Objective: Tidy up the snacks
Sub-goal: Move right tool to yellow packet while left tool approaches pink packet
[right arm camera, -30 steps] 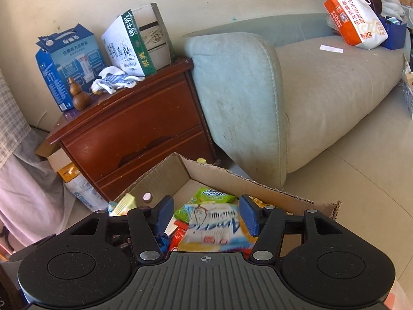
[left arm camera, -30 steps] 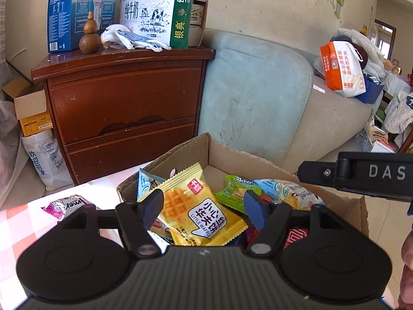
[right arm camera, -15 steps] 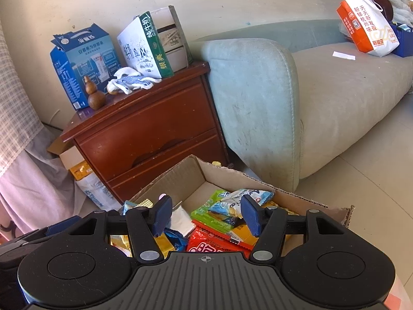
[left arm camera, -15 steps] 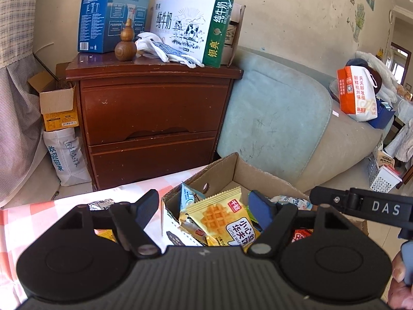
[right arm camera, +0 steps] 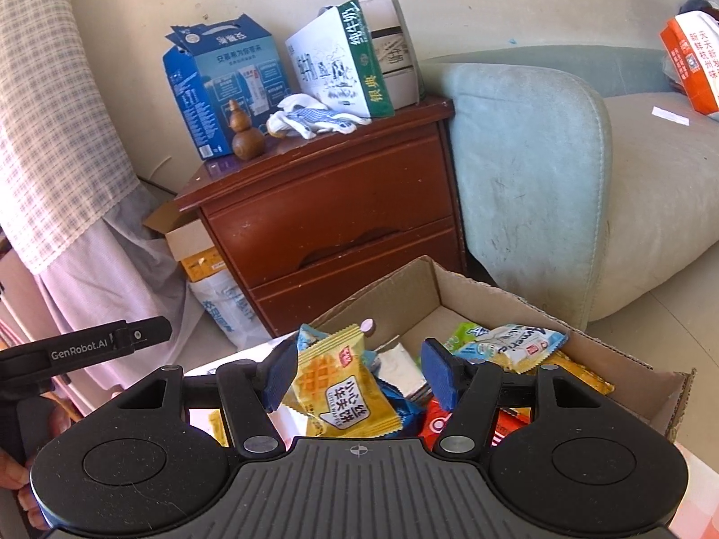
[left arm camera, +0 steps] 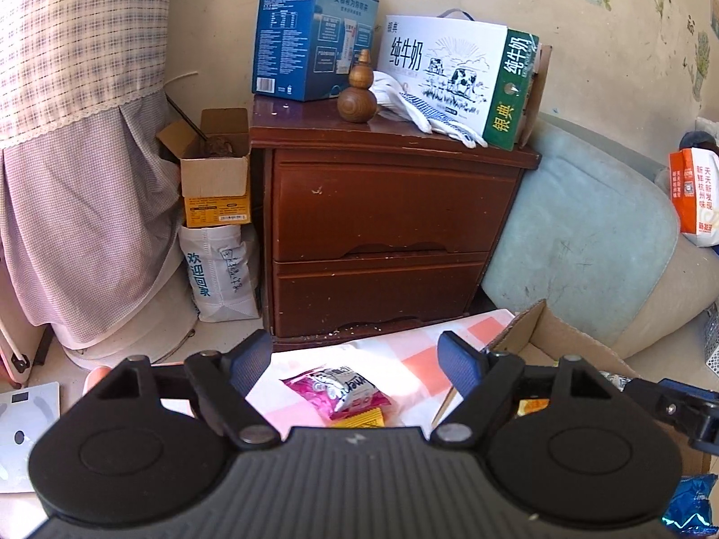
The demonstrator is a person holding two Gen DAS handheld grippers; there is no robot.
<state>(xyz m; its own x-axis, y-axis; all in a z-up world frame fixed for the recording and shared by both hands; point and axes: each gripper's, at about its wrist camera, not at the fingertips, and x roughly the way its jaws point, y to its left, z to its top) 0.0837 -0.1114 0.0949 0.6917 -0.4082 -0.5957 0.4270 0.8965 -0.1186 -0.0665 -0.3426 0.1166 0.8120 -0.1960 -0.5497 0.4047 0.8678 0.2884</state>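
Covering the bench [left arm camera: 454,341] is a pink-and-white checked cloth, and on it lies a pink snack packet [left arm camera: 335,387] with a yellow packet [left arm camera: 357,422] just beside it, both framed between the spread fingers of the left gripper [left arm camera: 355,359], which is released and holds nothing. To the right of these stands an open cardboard box [right arm camera: 629,359] heaped with snacks: a yellow waffle packet [right arm camera: 341,386] on top, a pale blue packet [right arm camera: 512,346] further back, red and green wrappers underneath. The right gripper [right arm camera: 357,373] hangs over the box with its jaws apart, the waffle packet lying between them but not pinched. Beyond the bench a dark red wooden nightstand [left arm camera: 382,233] with two drawers stands against a cream wall, carrying a blue carton [left arm camera: 310,31], a white and green milk carton [left arm camera: 454,76], a wooden gourd [left arm camera: 358,94] and white gloves [left arm camera: 431,112]. A pale blue sofa [right arm camera: 561,179] sits just beside the nightstand, with an orange bag [right arm camera: 692,63] on its seat.
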